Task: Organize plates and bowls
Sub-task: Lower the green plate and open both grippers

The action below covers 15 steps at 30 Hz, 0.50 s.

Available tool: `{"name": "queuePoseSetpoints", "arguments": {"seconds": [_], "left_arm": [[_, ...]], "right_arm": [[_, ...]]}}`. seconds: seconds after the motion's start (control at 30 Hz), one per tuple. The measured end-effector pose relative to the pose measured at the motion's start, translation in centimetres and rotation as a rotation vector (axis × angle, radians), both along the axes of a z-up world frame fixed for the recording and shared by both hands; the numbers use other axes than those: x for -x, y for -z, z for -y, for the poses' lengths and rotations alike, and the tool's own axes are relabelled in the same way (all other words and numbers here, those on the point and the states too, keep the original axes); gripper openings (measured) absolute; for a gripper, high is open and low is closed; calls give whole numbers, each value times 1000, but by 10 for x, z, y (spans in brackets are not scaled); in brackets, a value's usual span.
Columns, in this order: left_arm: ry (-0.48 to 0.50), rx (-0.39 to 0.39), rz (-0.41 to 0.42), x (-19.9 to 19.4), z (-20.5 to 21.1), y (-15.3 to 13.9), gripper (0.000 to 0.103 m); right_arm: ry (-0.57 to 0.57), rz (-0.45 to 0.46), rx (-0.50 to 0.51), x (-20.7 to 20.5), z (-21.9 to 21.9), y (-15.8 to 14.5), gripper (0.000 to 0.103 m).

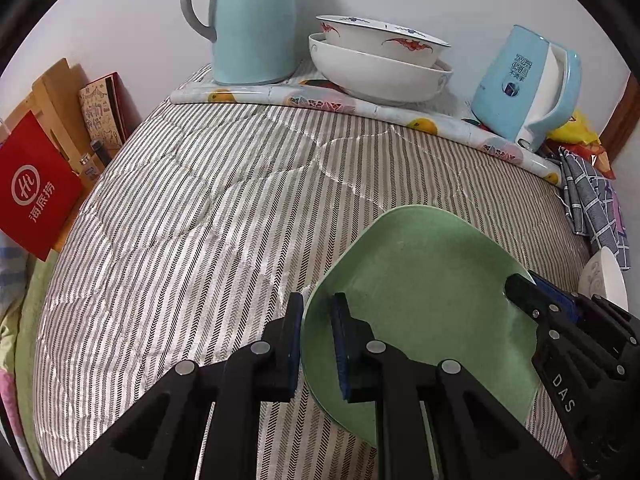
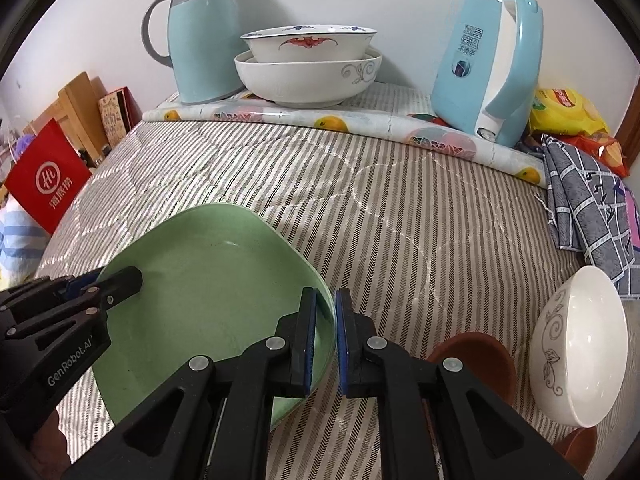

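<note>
**A:** So where are we with the plates and bowls? Looks like both tongs are clamped on the green plate (image 2: pixel 208 280): left tongs (image 1: pixel 316 344) pinching its left rim, right tongs (image 2: pixel 326 340) pinching the right rim. It sits low over the striped quilt (image 1: pixel 192 220), near edge of the bed, maybe just touching it (can't tell).

**B:** Yeah, my read is it's the carry-or-set-down step for that plate. The next move needs both sides kept level so it doesn't tip, then a clean release.

**A:** Containers?

**B:** At the far side two bowls are already nested, the red-patterned bowl (image 2: pixel 310 42) sitting inside the bigger white bowl (image 2: pixel 308 80), between the teal jug (image 2: pixel 202 40) and the blue kettle (image 2: pixel 490 68). Near right, a small white bowl (image 2: pixel 580 352) lies tipped on its side, empty, beside a brown dish (image 2: pixel 476 356). Green plate is empty too.
</note>
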State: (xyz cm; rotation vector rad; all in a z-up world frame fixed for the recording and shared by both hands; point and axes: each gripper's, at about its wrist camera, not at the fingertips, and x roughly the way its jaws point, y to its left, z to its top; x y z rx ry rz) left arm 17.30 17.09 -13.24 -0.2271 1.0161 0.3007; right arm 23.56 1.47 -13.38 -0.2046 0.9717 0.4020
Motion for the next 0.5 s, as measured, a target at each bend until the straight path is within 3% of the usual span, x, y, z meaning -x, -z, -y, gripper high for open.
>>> {"name": "queuePoseSetpoints", "arguments": {"seconds": [0.17,0.23,0.33,0.5], "left_arm": [[6,5,-3,0,0,0,14],[5,16,1,2,-2,-2,15],[7,24,9,6,-2,-6,30],[15,3,46,14,4,-18,42]], "right_arm": [[-1,-5,0,2,1,-2,11],[1,-2,-2,4,3,-5,17],[5,14,-1,8,6,-10,35],[20,31,-9,17,16,-19,37]]}}
